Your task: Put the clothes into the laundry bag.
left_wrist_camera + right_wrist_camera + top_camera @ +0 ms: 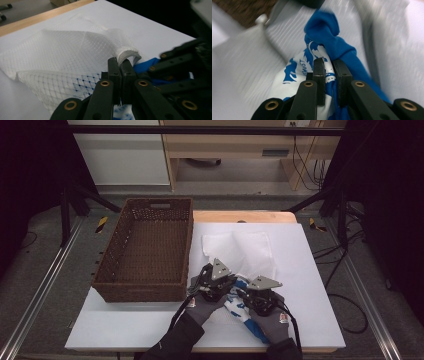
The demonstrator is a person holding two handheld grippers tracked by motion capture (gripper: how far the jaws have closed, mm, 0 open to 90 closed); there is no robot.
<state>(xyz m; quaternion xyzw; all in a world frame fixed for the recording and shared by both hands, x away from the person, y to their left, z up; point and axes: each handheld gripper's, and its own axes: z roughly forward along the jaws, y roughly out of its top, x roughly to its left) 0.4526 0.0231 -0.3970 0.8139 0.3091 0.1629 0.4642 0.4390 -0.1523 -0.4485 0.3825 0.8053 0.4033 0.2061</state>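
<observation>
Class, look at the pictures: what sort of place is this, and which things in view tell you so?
Probably a lab recording station, not a home: a white-topped table framed by dark metal rails, loose cables on the grey floor, and instrumented tongs held in gloved hands.

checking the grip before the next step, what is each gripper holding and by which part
The left gripper is shut on the white mesh bag, at its thick hemmed edge. The right gripper is shut on the blue and white cloth, on a bunched fold.

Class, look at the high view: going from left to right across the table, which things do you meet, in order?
Brown wicker basket → left gripper → blue and white cloth → right gripper. The white mesh bag lies above both grippers, so it is left out.
</observation>
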